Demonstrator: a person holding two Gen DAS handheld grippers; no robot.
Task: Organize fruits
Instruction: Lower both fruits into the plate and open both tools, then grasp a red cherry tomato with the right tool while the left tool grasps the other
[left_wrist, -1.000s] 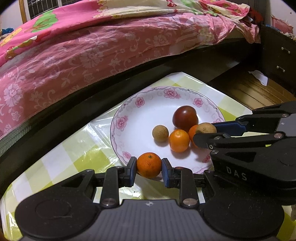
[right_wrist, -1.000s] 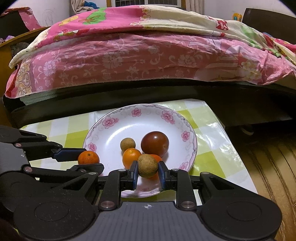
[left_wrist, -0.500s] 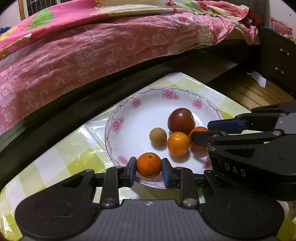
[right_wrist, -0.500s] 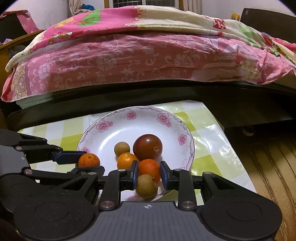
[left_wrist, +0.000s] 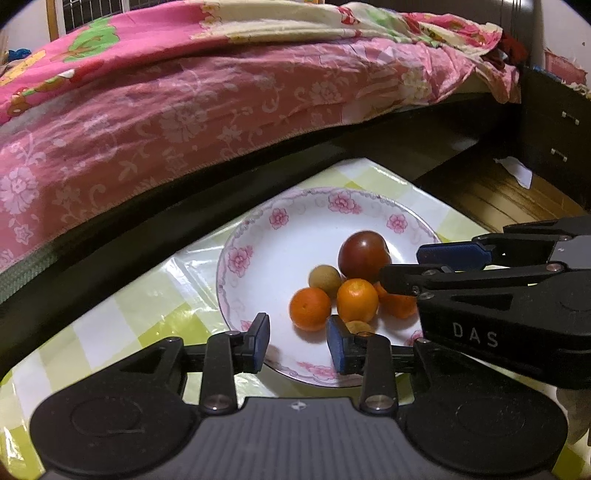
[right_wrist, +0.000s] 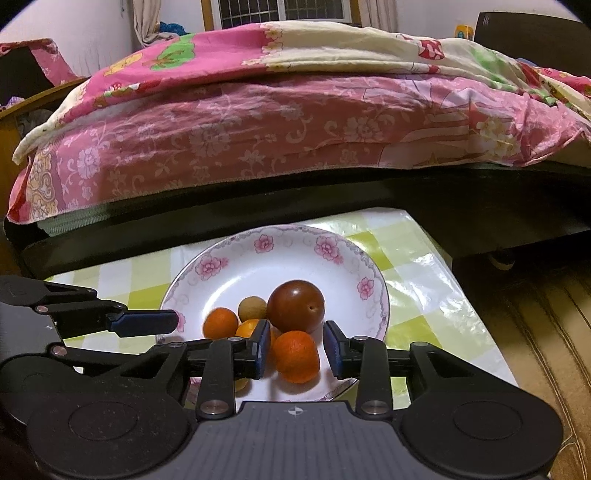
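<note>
my left gripper (left_wrist: 297, 341) hangs over the near rim of the flowered plate (left_wrist: 258, 236), and its jaws have just been opening; nothing is pressed between the blue pads now. the small orange (left_wrist: 309, 308) lies on the plate just beyond them, free of both pads, touching a second orange (left_wrist: 357, 300) that sits nearer the plate's middle. behind those two, toward the far rim, sit a little tan fruit (left_wrist: 324, 278) and a dark red plum (left_wrist: 364, 255), close together.

my right gripper (right_wrist: 294, 347) reaches over the near rim of the same plate from the other side, and its jaws too have just been opening. a third orange (right_wrist: 296, 356) lies on the plate between its pads with a gap on each side, so i grip nothing. a brownish fruit (left_wrist: 357, 327) peeks out by the near rim, mostly hidden behind my left gripper's pad.

the plate stands on a green-checked cloth (right_wrist: 424, 273), with a pink-quilted bed (right_wrist: 258, 122) beyond its far rim.
</note>
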